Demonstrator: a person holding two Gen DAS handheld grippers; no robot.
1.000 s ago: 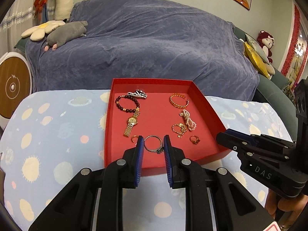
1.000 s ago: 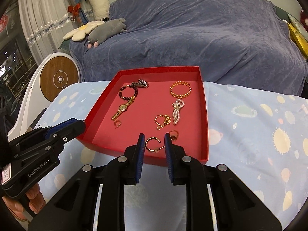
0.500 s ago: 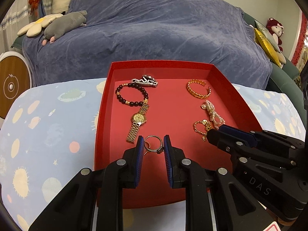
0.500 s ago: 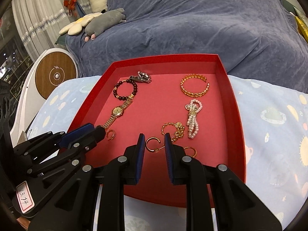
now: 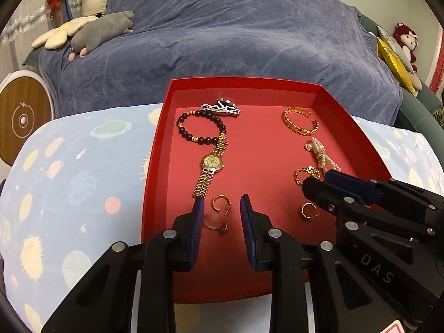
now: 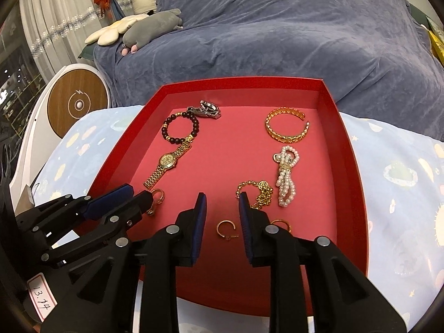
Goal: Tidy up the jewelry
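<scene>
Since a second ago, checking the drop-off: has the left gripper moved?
Yes. The left gripper has gone forward and down over the red tray, up to the gold watch, its fingers just opening off the ring.

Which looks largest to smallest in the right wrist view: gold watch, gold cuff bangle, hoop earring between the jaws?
1. gold watch, longest, laid out straight.
2. gold cuff bangle, shorter across than the watch, though it lies farther from the camera.
3. hoop earring, plainly smallest despite being nearest.
</scene>
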